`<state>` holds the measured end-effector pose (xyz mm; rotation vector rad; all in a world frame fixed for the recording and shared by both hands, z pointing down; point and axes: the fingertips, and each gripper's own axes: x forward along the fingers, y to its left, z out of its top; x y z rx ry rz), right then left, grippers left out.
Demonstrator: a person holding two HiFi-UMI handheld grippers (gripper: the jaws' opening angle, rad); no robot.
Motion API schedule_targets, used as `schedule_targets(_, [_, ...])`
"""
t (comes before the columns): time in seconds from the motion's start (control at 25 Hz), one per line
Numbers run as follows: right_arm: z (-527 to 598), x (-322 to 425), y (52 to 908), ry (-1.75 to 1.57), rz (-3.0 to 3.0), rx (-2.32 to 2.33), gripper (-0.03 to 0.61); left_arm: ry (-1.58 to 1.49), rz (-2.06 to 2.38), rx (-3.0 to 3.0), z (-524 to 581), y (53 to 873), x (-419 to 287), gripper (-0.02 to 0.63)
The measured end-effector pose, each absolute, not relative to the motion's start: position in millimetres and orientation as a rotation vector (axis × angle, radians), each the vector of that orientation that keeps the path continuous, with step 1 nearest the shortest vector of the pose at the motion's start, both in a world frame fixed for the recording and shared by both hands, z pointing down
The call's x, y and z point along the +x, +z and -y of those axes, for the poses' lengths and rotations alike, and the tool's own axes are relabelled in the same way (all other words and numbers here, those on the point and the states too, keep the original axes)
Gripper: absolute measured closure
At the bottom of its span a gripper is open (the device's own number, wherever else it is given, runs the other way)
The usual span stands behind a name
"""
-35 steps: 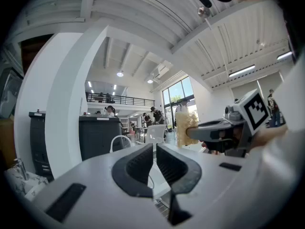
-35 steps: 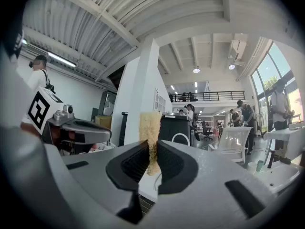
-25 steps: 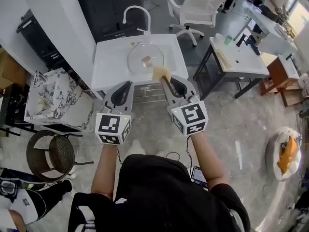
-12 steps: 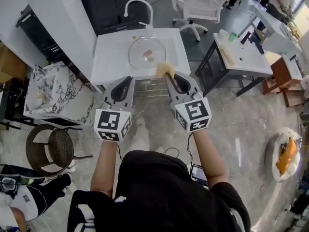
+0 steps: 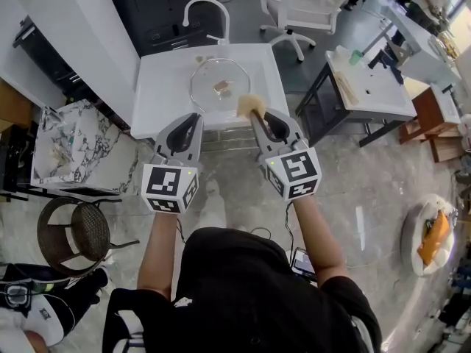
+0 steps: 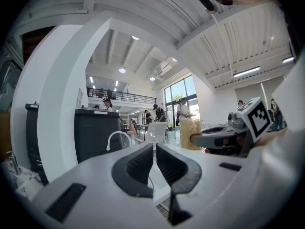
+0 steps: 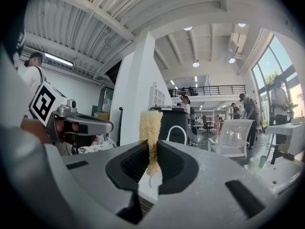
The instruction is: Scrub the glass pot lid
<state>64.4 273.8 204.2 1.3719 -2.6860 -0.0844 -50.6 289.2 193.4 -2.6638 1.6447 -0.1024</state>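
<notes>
Head view: one glass pot lid [image 5: 221,85] lies flat in the white sink [image 5: 163,94], just beyond one scrub sponge [image 5: 249,106]. Two grippers: right gripper [image 5: 261,118] clamped on the sponge; left gripper [image 5: 188,120] pressed together, nothing between.

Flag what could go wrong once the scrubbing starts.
1. The glass lid lies loose on the white counter while the left gripper is shut and empty, not on it. Scrubbing pressure may well slide the lid toward an edge.
2. The right gripper pinches the sponge by its narrow lower end, with most of it sticking out past the jaws. Pushing down could fold it or work it free.
</notes>
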Motion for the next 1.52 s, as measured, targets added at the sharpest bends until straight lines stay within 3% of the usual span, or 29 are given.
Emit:
schedule_targets(0.92, [-45,10,230,0.023,2.578,1.391,0.551,-0.169,-1.575,-2.804,-47,217,-103,0.592])
schedule_targets(1.52, [27,-7,280,0.107,2.465,1.391,0.551,-0.267,-1.513,-2.930,31,273,-125,0.592])
